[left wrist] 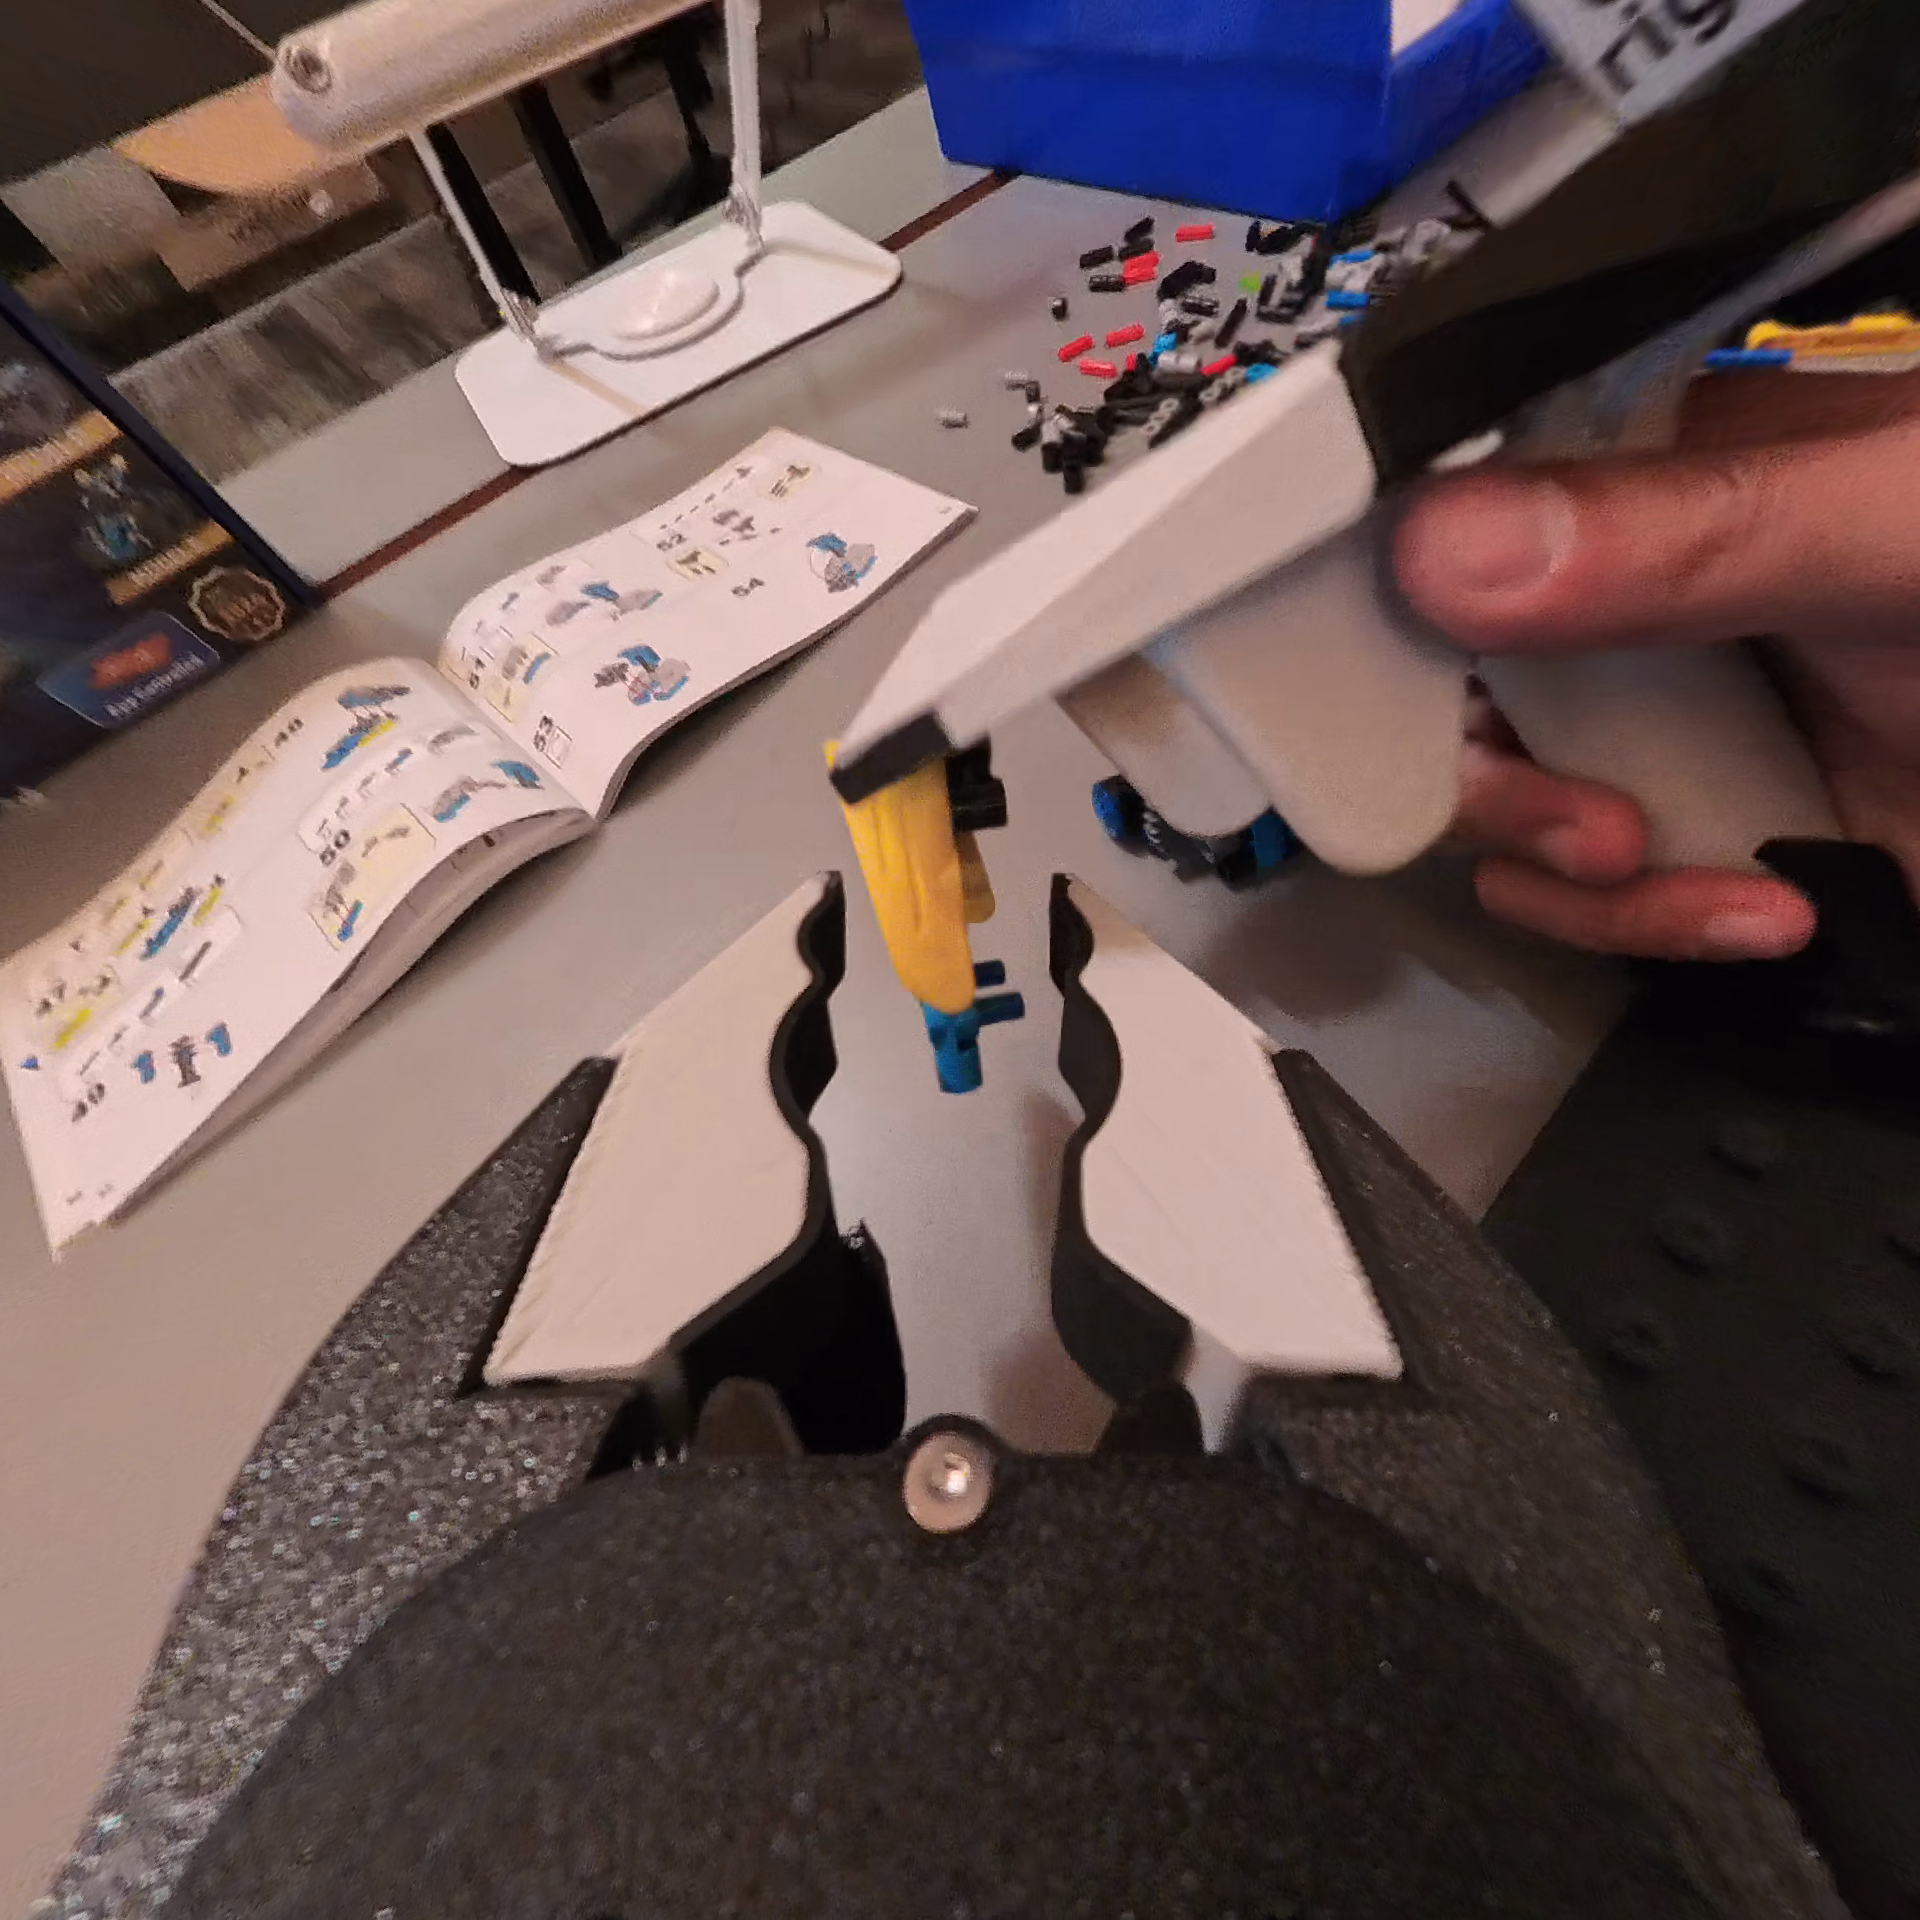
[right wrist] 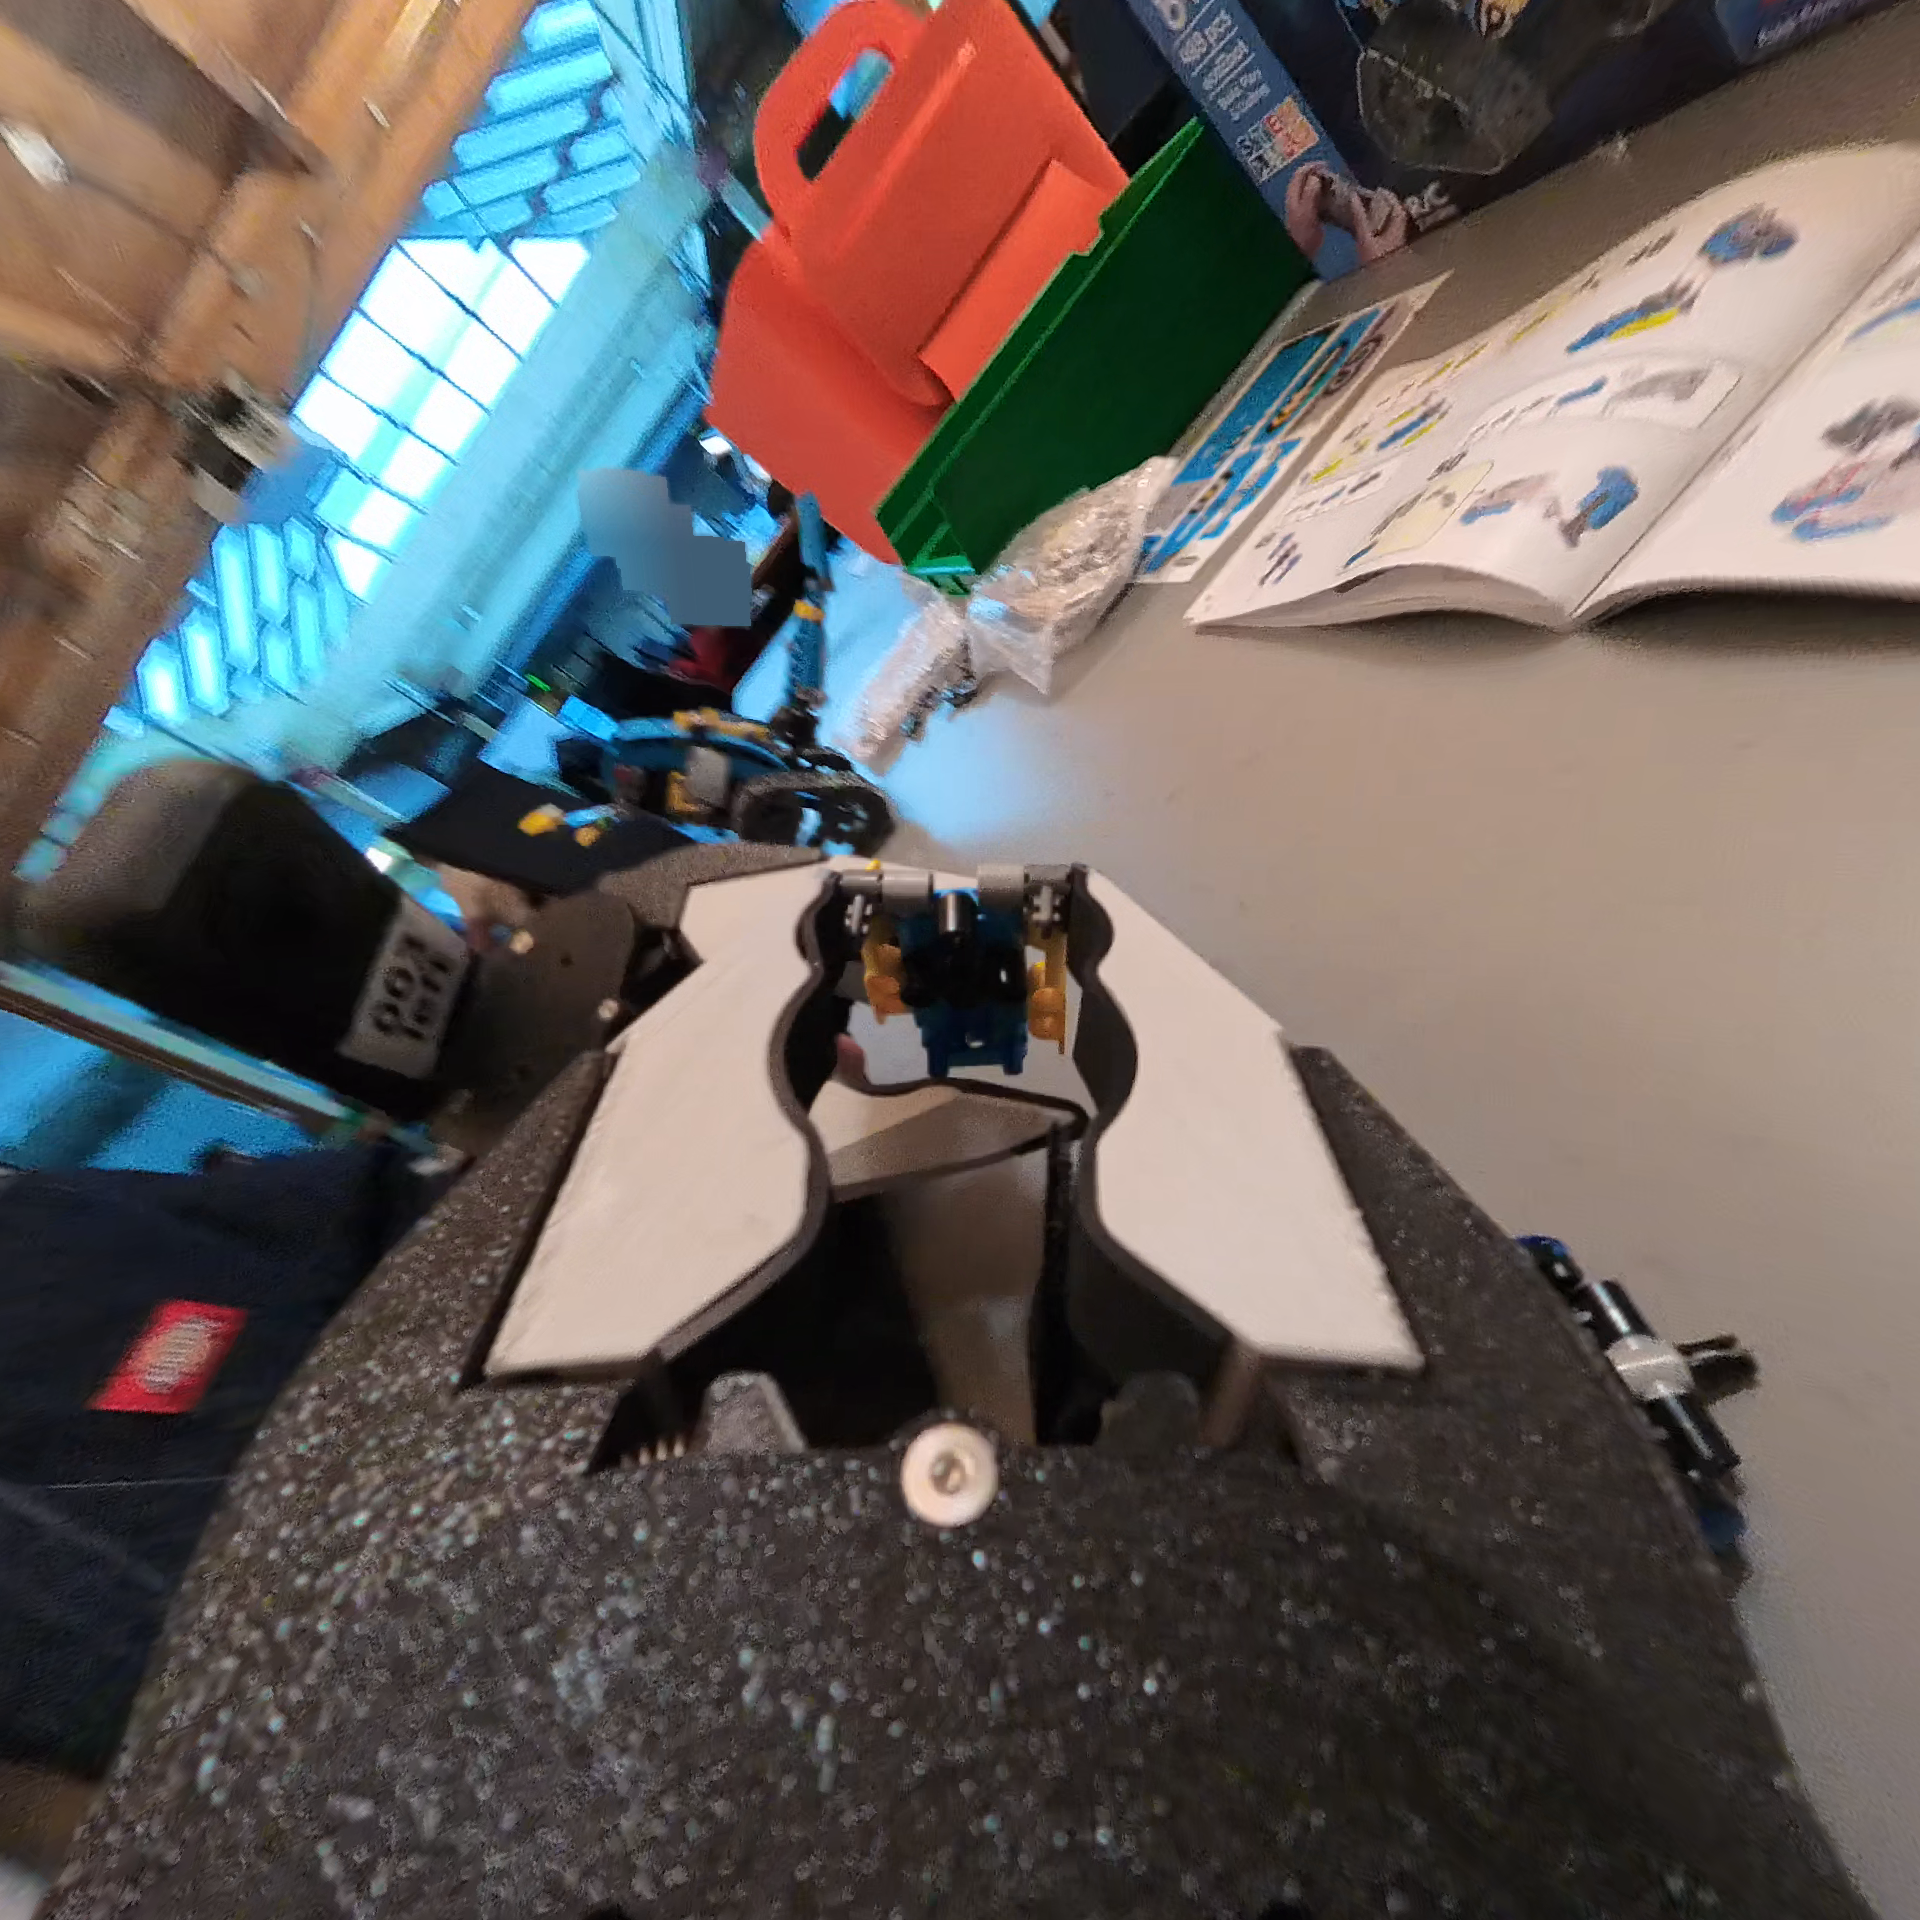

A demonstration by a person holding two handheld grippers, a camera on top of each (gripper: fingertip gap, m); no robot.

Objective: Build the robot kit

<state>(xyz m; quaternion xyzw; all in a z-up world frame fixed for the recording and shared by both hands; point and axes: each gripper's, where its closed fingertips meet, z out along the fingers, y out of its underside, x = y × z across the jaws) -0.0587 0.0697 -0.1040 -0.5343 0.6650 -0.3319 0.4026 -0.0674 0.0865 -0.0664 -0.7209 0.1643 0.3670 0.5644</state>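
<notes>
The right gripper (right wrist: 951, 914) is clenched on a small blue, yellow and grey plastic brick assembly (right wrist: 961, 982), pinched at its grey top beams between the tips of the white fingers (right wrist: 1164, 1091), so that the blue pins at its lower end hang free and reachable. In the left wrist view the same assembly (left wrist: 920, 914) shows as a yellow panel with a blue connector below it, held above the grey table (left wrist: 312, 1351) by the right gripper (left wrist: 904, 764), whose white handle is gripped by a bare hand (left wrist: 1704, 644).

The left gripper (left wrist: 945, 894) stands released, its white fingers (left wrist: 707, 1122) spread to either side of the hanging piece and holding nothing; the blue connector sits in the gap between them, apart from both. This placing seems to suit bringing the two tools together on one part, though I judge that only from the alignment.

An open white instruction booklet (left wrist: 499, 769) lies flat toward the table's left side, pages up, presumably for reading. Toward the far edge lies a loose heap of small black, red, blue and grey plastic bricks (left wrist: 1195, 343), just before a blue box (left wrist: 1195, 94). A white desk lamp base (left wrist: 675, 322) stands at the far edge beside it. A small blue-and-black wheeled part (left wrist: 1195, 831) rests on the table under the right gripper's handle.
</notes>
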